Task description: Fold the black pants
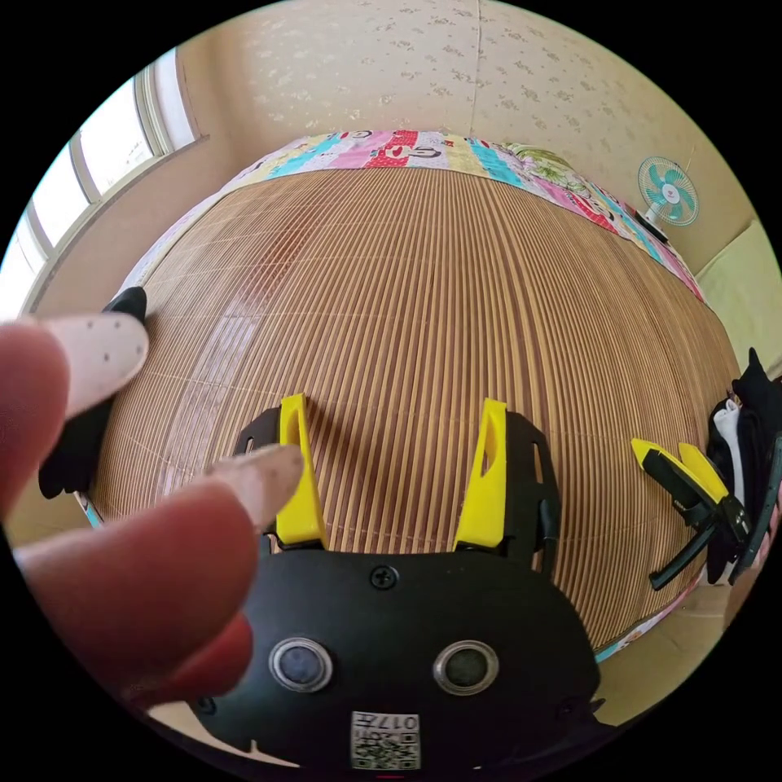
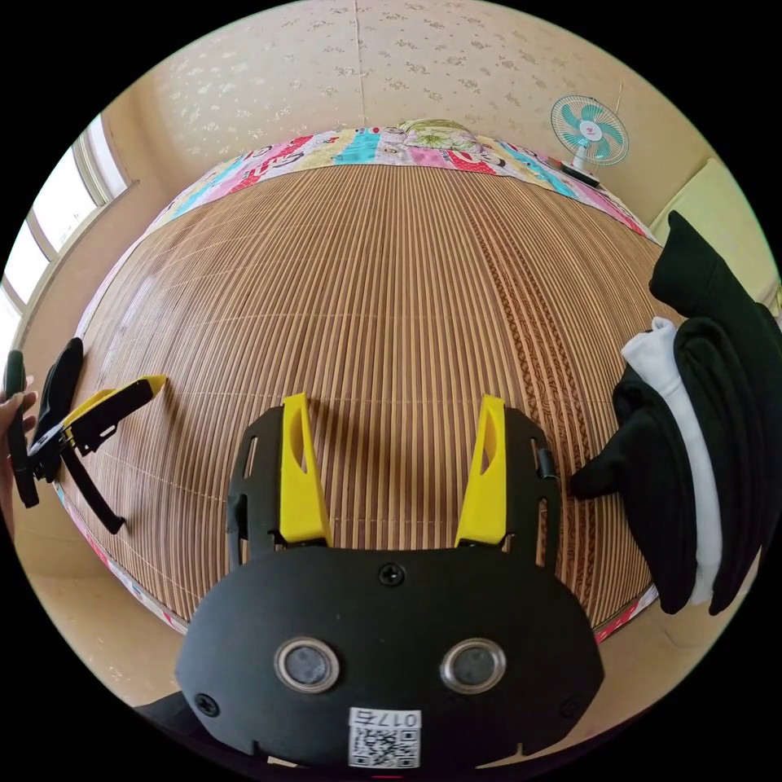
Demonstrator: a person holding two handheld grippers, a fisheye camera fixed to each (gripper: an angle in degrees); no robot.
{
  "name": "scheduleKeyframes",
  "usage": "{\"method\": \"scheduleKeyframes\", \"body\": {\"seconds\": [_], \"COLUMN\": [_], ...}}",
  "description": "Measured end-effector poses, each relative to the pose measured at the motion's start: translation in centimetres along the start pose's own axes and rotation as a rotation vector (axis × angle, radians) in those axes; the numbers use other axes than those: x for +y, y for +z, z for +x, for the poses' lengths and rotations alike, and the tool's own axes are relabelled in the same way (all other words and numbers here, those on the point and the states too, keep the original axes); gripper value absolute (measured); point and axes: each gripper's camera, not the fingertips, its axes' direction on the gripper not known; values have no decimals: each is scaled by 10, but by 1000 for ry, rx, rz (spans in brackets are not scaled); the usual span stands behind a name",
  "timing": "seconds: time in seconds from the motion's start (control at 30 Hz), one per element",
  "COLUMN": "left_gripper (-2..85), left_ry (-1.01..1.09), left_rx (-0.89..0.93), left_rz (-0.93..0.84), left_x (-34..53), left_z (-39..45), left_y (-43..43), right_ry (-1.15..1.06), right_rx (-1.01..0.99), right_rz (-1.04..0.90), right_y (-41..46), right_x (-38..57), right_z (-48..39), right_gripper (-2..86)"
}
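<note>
Both grippers held open over a bare mat, the folding not yet begun.

The left gripper and the right gripper are held with jaws wide apart and nothing between them, seemingly kept ready over the bamboo mat, which serves as the folding surface. A pile of dark clothes, with a white piece among them, is seen just to the right of the right gripper, near the mat's edge; the black pants are presumably in it, though this cannot be told.
</note>
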Motion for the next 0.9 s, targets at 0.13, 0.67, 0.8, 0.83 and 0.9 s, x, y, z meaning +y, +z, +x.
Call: {"method": "scheduleKeyframes", "body": {"seconds": [0.13,0.67,0.8,0.83,0.9], "left_gripper": [276,276,276,277,277], "left_ry": [1,-6,-7,-7,-6], "left_rx": [0,38,40,39,37], "left_rz": [0,-3,-4,-3,-4], "left_x": [-7,-30,-36,-37,-39], "left_z": [-9,-44,-51,-52,-54], "left_y": [0,-4,-7,-8,-9], "right_ry": [0,0,0,0,0], "right_rx": [1,4,4,4,5], "right_rz": [1,4,4,4,4], "right_y": [4,15,17,18,18], "right_x": [-4,-21,-25,-27,-29], "right_z": [4,16,19,20,21], "right_gripper": [268,267,268,268,268]}}
